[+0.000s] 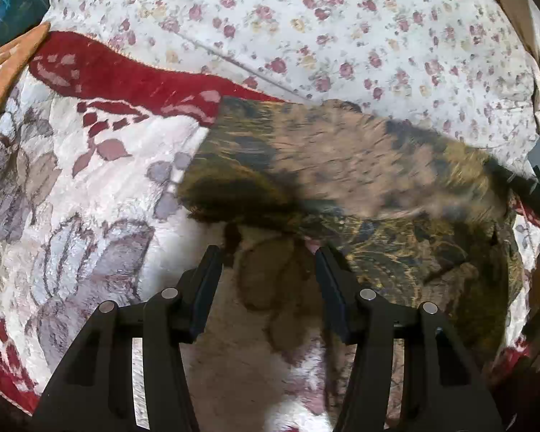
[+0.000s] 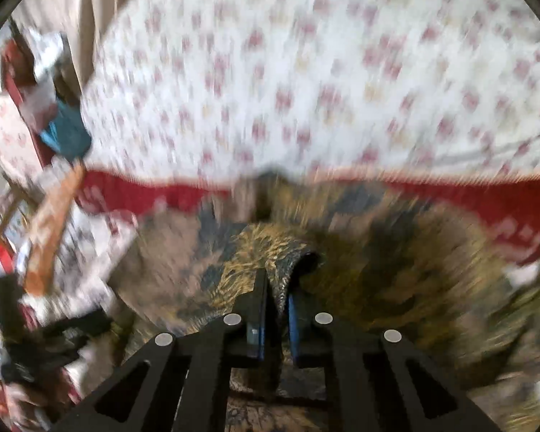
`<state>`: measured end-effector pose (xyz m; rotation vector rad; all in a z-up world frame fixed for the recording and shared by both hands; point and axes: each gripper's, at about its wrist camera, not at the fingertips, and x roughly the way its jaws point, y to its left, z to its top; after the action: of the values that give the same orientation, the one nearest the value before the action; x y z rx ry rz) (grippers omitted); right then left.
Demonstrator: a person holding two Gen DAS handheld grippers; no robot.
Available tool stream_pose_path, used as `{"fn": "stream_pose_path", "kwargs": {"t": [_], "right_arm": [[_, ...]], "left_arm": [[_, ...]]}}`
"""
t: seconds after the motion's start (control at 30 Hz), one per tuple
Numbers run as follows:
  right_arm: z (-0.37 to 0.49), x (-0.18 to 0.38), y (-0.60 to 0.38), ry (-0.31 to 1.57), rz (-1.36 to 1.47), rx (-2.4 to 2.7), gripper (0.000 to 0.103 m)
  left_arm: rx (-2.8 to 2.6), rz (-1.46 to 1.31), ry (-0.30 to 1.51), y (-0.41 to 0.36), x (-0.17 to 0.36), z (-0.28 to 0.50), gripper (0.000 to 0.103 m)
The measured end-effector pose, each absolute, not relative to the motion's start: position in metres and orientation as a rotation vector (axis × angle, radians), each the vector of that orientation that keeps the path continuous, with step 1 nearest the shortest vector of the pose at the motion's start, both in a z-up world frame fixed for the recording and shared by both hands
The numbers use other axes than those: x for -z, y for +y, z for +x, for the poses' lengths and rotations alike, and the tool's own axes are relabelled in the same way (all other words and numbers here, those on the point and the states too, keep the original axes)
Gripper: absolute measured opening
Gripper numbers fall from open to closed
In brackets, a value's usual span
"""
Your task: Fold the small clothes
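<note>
Right claw (image 2: pixel 276 288) clamped on olive patterned garment (image 2: pixel 396 270); left claw (image 1: pixel 268 255) apart, empty, above blanket (image 1: pixel 72 180).

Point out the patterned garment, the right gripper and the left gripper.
patterned garment (image 1: pixel 342 165): left wrist view, middle of its spread brown-olive cloth.
right gripper (image 2: pixel 277 288): right wrist view, midway between fingertips, shut on a garment fold.
left gripper (image 1: pixel 268 252): left wrist view, gap between open fingertips.

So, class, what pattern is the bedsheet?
White bedsheet with small pink flowers, clearest in the left wrist view.
</note>
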<state>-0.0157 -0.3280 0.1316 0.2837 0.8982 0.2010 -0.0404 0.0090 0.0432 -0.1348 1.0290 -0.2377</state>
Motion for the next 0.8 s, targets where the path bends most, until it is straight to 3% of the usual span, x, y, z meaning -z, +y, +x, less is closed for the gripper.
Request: {"fn": "stream_pose_path", "kwargs": {"t": [0.23, 0.37, 0.43, 0.5, 0.53, 0.67, 0.73, 0.8], "right_arm": [[-0.031, -0.200, -0.427, 0.723, 0.281, 0.087, 0.005], [-0.023, -0.176, -0.424, 0.893, 0.352, -0.038, 0.007], [-0.020, -0.153, -0.405, 0.960, 0.381, -0.110, 0.021], [-0.015, -0.130, -0.385, 1.001, 0.386, -0.155, 0.075], [-0.012, -0.116, -0.371, 1.026, 0.380, -0.180, 0.080], [0.000, -0.072, -0.330, 1.109, 0.319, -0.198, 0.079], [0.010, -0.057, -0.317, 1.125, 0.302, -0.204, 0.073], [0.018, -0.044, -0.308, 1.153, 0.283, -0.205, 0.032]], "left_arm": [[0.351, -0.099, 0.988, -0.026, -0.060, -0.054, 0.053], [0.364, -0.093, 1.001, -0.038, -0.058, -0.051, 0.053], [0.355, -0.103, 1.008, -0.037, -0.055, -0.050, 0.053], [0.349, -0.112, 1.014, -0.034, -0.055, -0.049, 0.053], [0.345, -0.113, 1.015, -0.032, -0.055, -0.050, 0.053], [0.316, -0.116, 1.012, -0.019, -0.055, -0.052, 0.053], [0.299, -0.128, 1.018, -0.012, -0.053, -0.052, 0.053], [0.288, -0.141, 1.027, -0.007, -0.049, -0.051, 0.053]]}}
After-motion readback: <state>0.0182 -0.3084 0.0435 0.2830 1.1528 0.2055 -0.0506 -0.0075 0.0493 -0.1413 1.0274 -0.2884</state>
